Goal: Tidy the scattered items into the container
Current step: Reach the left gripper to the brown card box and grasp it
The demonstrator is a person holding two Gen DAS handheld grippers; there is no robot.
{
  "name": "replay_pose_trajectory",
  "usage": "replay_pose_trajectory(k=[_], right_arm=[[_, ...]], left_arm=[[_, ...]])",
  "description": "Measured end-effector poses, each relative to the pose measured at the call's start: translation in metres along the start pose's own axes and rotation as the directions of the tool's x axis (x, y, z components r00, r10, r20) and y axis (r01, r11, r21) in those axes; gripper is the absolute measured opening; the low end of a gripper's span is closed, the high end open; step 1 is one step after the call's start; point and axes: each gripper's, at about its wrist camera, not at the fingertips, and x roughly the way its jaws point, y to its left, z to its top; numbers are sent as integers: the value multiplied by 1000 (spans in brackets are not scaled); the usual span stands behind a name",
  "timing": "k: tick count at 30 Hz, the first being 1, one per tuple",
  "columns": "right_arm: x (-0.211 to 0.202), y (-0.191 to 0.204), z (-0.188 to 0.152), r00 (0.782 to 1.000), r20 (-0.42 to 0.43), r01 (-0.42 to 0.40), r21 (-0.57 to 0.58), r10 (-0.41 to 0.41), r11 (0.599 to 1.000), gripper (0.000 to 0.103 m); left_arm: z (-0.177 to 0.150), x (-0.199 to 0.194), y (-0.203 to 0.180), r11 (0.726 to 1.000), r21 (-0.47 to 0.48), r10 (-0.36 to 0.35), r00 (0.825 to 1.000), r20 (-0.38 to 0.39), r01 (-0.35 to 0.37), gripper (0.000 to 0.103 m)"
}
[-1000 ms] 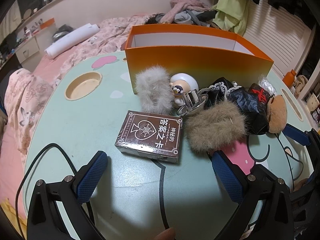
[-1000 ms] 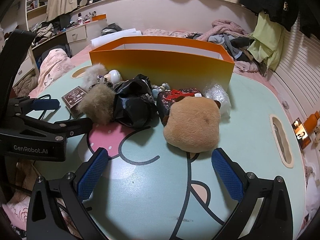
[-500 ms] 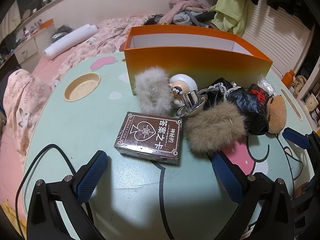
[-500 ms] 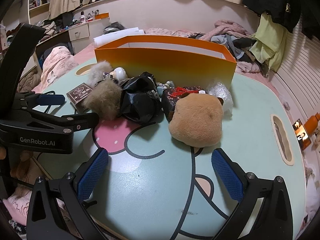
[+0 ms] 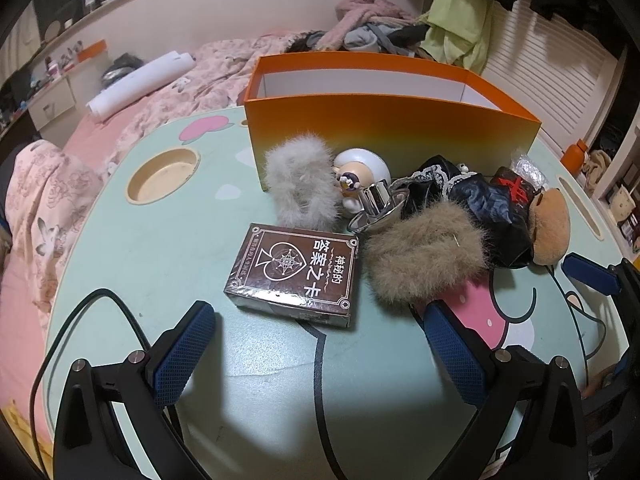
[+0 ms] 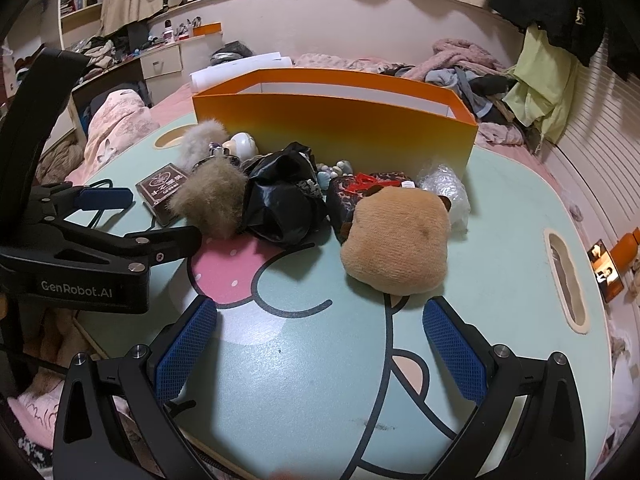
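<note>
Left wrist view: we see the left gripper (image 5: 318, 344) spread wide and empty above the mint counter (image 5: 160, 248), a brown card box (image 5: 294, 274) just beyond it. Right wrist view: the right gripper (image 6: 320, 340) likewise gapes empty, nearest a tan plush (image 6: 396, 240). Behind lie a beige fur puff (image 6: 212, 200) and black bag (image 6: 280, 200); farthest stands the orange container (image 6: 340, 132).
</note>
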Motion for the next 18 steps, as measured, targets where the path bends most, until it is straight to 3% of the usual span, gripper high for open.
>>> replay_pose_trajectory(k=[15,17,18], right_arm=[[-1,-1,0,1000,2,3,5,-3,1000,103],[-3,-3,-1,1000,11,12,13,-12,1000,98],[-4,-3,0,1000,17,15,15,-15,1000,95]], left_arm=[[0,-2,-1,1000,-21,2,1000,14,-2,103],[0,-7,3,999,-46,-26,999,35,27,97],[-1,-10,7,997,-62,-41,998,51,45,88]])
